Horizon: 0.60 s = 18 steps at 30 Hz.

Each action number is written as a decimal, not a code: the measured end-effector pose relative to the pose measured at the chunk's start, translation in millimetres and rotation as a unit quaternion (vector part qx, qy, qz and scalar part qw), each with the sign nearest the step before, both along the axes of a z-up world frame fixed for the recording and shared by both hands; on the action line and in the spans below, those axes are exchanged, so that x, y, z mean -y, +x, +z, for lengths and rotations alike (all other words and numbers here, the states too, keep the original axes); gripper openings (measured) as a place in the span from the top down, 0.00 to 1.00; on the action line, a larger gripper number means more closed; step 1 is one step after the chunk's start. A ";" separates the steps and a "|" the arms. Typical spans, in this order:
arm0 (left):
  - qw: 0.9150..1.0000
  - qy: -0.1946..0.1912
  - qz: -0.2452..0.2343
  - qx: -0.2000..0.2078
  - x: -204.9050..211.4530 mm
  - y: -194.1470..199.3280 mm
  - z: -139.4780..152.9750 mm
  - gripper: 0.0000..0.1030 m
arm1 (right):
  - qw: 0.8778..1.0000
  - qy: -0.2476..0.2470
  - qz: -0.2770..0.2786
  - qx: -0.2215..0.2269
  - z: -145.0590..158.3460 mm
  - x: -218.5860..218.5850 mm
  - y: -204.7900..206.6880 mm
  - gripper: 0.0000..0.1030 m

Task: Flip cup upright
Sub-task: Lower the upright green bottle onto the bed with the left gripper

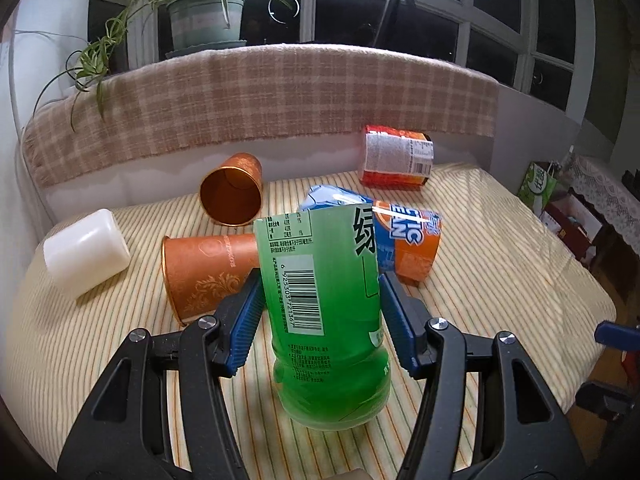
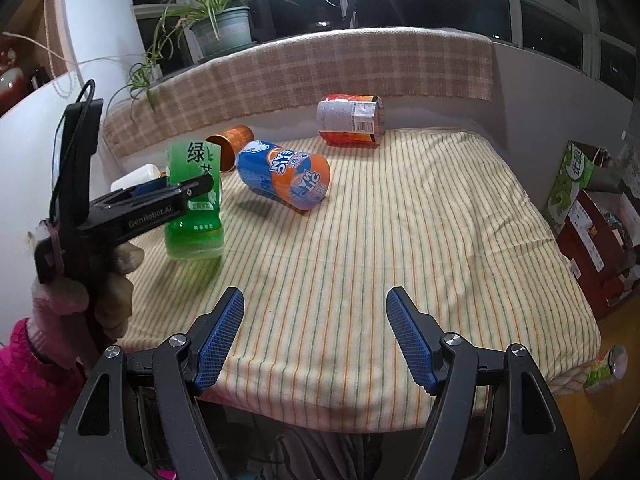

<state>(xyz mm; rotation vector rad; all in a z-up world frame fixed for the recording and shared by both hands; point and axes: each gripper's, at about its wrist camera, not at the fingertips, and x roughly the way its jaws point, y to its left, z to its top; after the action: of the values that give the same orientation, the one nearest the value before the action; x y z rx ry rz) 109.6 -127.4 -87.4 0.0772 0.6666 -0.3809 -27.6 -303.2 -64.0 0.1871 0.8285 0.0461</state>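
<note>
**Green cup stands upright between the left pads; release comes next**

Green translucent plastic fills the gap of the left gripper (image 1: 322, 300). This green cup (image 1: 326, 312) is a cut bottle with a barcode label. It stands with its moulded base down on the striped cloth (image 1: 500, 248) and its cut rim up. The blue pads (image 1: 246, 320) flank its waist on both sides. The left pad appears to touch the wall; the right pad shows a thin gap or very light contact. Whether the grip is firm or already loosening cannot be determined from either view.

The right-wrist view confirms the posture: the cup (image 2: 195, 200) is vertical and its base appears to rest on the cloth, near the front left edge. The right gripper (image 2: 315, 336) hovers wide and empty above the front of the cloth, well apart from every object.

Judged step: the flip of this cup is complete, and the placement is being finished. The next move calls for a wide spread of the left pads and a straight withdrawal, without dragging the light wall sideways.

Further cups lie on their sides behind:
- patterned orange cup (image 1: 208, 272), just behind the green cup
- copper cup (image 1: 232, 190), mouth toward the camera
- blue-and-orange cup (image 2: 284, 174)
- red-labelled cup (image 2: 350, 120), near the back
- white container (image 1: 86, 254), far left
</note>
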 end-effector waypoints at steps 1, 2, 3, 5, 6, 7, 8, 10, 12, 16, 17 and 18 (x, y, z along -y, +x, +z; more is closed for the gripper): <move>1.000 0.000 -0.002 0.003 -0.4 -1.9 0.0 0.43 | 1.000 0.000 0.000 0.000 -0.1 0.0 0.9 0.29; 1.000 -0.001 -0.004 0.004 -1.0 -3.5 0.3 0.43 | 1.000 0.000 0.001 0.000 -0.4 0.0 1.1 0.29; 1.000 -0.003 -0.006 0.002 -2.1 -5.0 0.8 0.43 | 1.000 0.001 0.001 -0.001 -0.6 0.1 1.2 0.29; 1.000 -0.005 -0.010 0.001 -4.9 -8.8 1.7 0.43 | 1.000 0.002 0.002 -0.001 -0.5 -0.3 1.7 0.29; 1.000 -0.006 -0.011 0.001 -5.8 -10.1 2.0 0.43 | 1.000 0.002 0.003 0.000 -0.3 -0.8 1.6 0.29; 1.000 -0.006 -0.014 0.001 -7.0 -12.0 2.5 0.43 | 1.000 0.002 0.003 0.001 -0.1 -1.2 1.8 0.29; 1.000 -0.006 -0.016 0.000 -8.4 -13.9 3.0 0.43 | 1.000 0.002 0.004 0.001 0.1 -1.7 2.1 0.29; 1.000 -0.008 -0.020 -0.002 -10.4 -16.8 3.8 0.43 | 1.000 0.002 0.005 0.002 -0.1 -3.0 2.9 0.29; 1.000 -0.012 -0.023 -0.005 -13.1 -20.4 4.3 0.43 | 1.000 0.002 0.006 0.002 -0.3 -4.8 2.9 0.29; 0.999 -0.029 -0.033 -0.025 -19.0 -27.2 2.5 0.44 | 1.000 0.001 0.008 0.004 0.7 -7.0 2.9 0.29; 0.999 -0.030 -0.034 -0.027 -19.2 -28.8 1.7 0.44 | 1.000 0.001 0.009 0.004 1.1 -7.5 2.8 0.29; 0.999 -0.026 -0.035 -0.025 -19.5 -32.0 1.0 0.44 | 1.000 0.001 0.009 0.005 1.5 -8.0 2.6 0.29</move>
<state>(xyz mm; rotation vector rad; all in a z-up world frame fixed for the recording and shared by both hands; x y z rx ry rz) 77.6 -107.9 -86.4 0.0407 0.7049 -0.4680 -25.0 -295.2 -62.5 0.1807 0.8204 0.0639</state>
